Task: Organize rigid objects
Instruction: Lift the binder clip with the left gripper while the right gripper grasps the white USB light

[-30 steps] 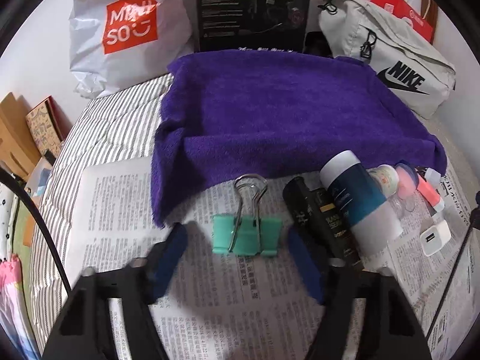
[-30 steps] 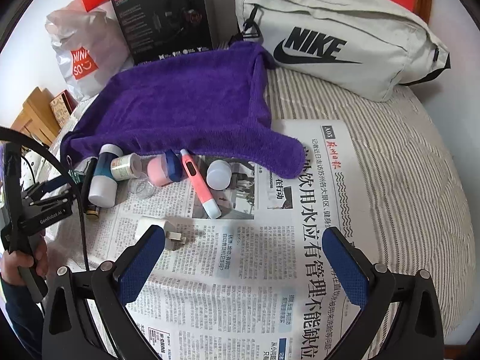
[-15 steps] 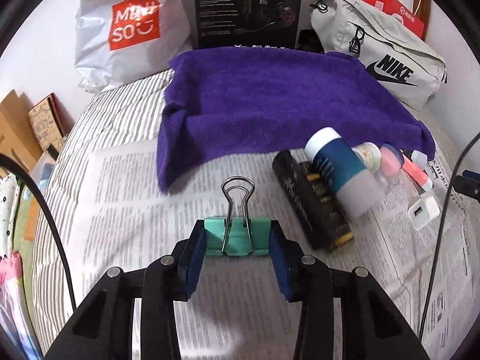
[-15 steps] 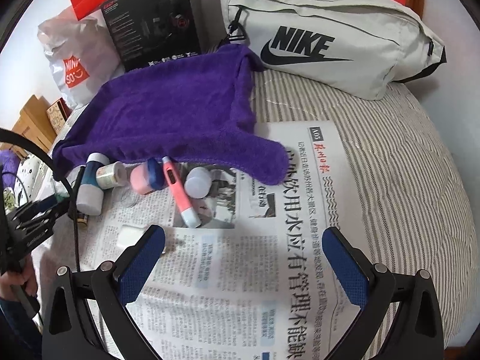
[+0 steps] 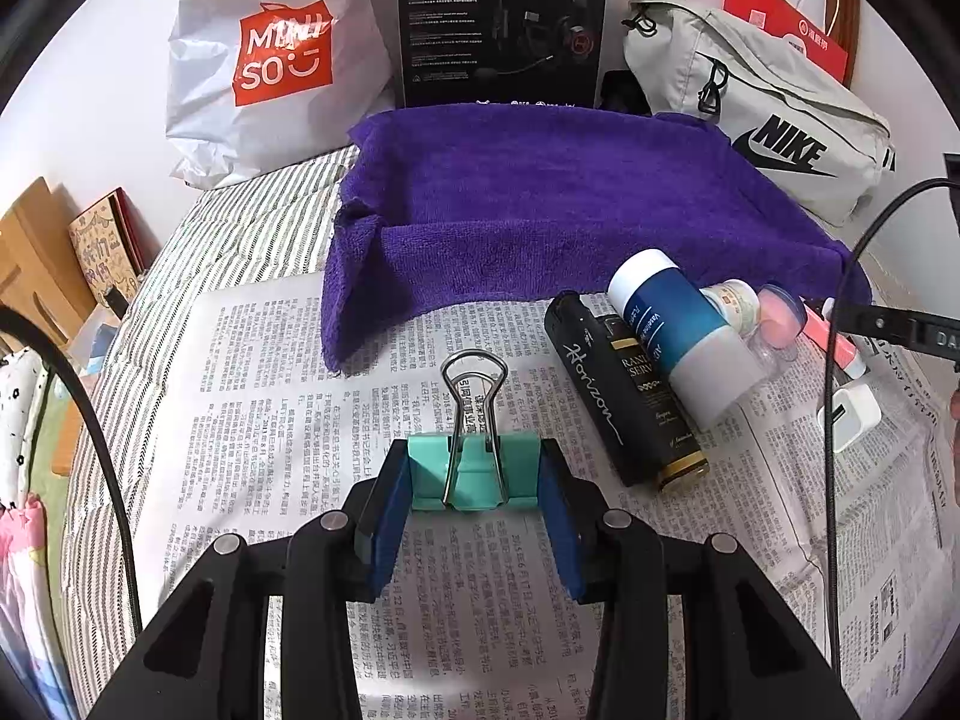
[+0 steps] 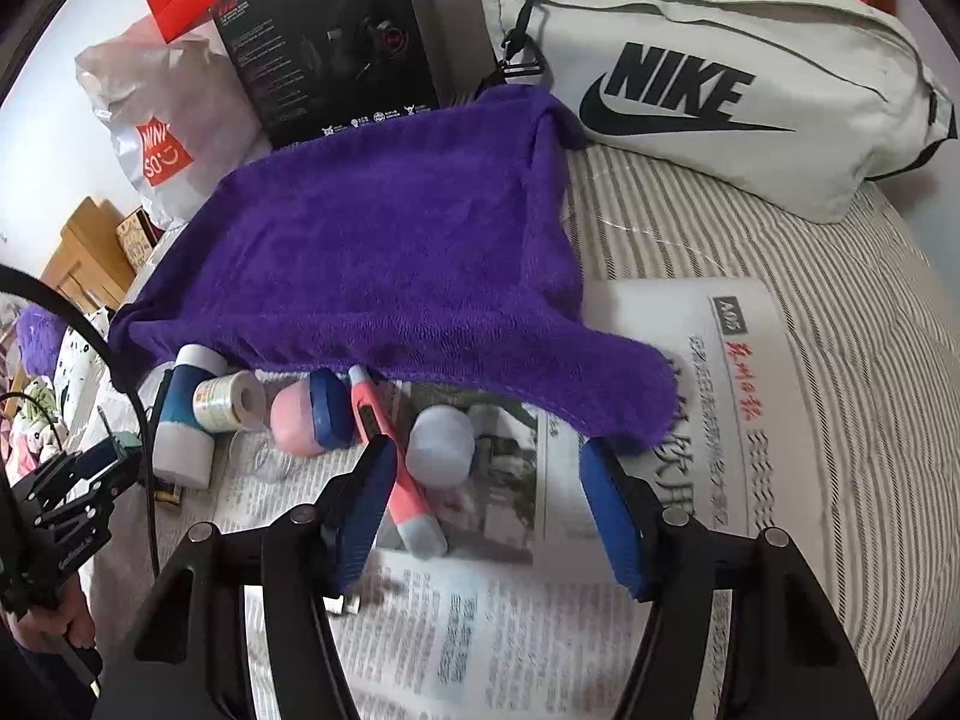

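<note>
My left gripper [image 5: 474, 463] is shut on a green binder clip [image 5: 432, 474], its wire handles pointing away over the newspaper [image 5: 270, 408]. Right of it lie a black tube [image 5: 606, 384], a blue-and-white bottle [image 5: 678, 330], a small white jar [image 5: 735, 300], a pink jar [image 5: 780, 315] and a white plug [image 5: 852, 414]. In the right wrist view my right gripper [image 6: 489, 483] is closing. A white round cap [image 6: 441, 447] sits between its jaws untouched, and a pink pen [image 6: 408, 510] lies by its left finger. The purple towel [image 6: 384, 264] lies beyond.
Along the wall stand a white shopping bag [image 5: 264, 60], a black headset box [image 5: 498, 24] and a grey Nike bag [image 6: 720, 60]. The bedding is striped [image 6: 870, 312]. A black cable [image 5: 831, 390] hangs at the right. Wooden furniture [image 5: 30, 264] stands left of the bed.
My left gripper has closed on the binder clip. My right gripper has moved forward to the pink pen and white cap, and its jaws have narrowed.
</note>
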The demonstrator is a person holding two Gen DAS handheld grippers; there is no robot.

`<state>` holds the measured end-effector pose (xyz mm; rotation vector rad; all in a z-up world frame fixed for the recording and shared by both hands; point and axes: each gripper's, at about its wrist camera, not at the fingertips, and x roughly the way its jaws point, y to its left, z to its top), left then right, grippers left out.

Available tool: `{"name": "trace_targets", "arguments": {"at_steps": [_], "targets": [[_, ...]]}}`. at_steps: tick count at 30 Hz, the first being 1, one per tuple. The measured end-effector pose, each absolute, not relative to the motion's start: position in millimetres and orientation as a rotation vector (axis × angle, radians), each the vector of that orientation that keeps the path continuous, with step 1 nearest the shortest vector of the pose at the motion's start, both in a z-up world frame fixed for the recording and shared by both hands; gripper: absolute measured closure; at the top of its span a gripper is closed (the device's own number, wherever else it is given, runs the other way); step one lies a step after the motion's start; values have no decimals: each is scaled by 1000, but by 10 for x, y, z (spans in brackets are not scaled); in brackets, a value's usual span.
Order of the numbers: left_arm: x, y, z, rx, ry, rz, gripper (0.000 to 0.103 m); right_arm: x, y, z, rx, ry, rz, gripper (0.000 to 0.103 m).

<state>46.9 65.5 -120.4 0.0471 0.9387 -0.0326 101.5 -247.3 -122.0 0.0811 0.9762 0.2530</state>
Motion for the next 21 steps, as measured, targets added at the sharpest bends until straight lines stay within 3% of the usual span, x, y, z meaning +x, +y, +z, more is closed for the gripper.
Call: {"name": "trace_targets", "arguments": {"at_steps": [3, 7, 13, 15, 21], "targets": [[466, 656, -1201, 47, 937, -36, 64, 1049, -2435, -1233, 63, 966, 256, 47], [460, 660, -1201, 46, 939, -41, 64, 1088, -2391, -1251, 4, 960, 240, 66], [469, 665, -1194, 45, 948, -48, 64, 1117, -2352, -1298, -34, 960, 229, 67], [477, 667, -1191, 46, 952, -48, 64, 1120, -2309, -1305, -62, 951, 222, 74], [506, 676, -1181, 36, 969, -54, 64, 1067, -2281, -1317, -105, 943, 240, 74]]}}
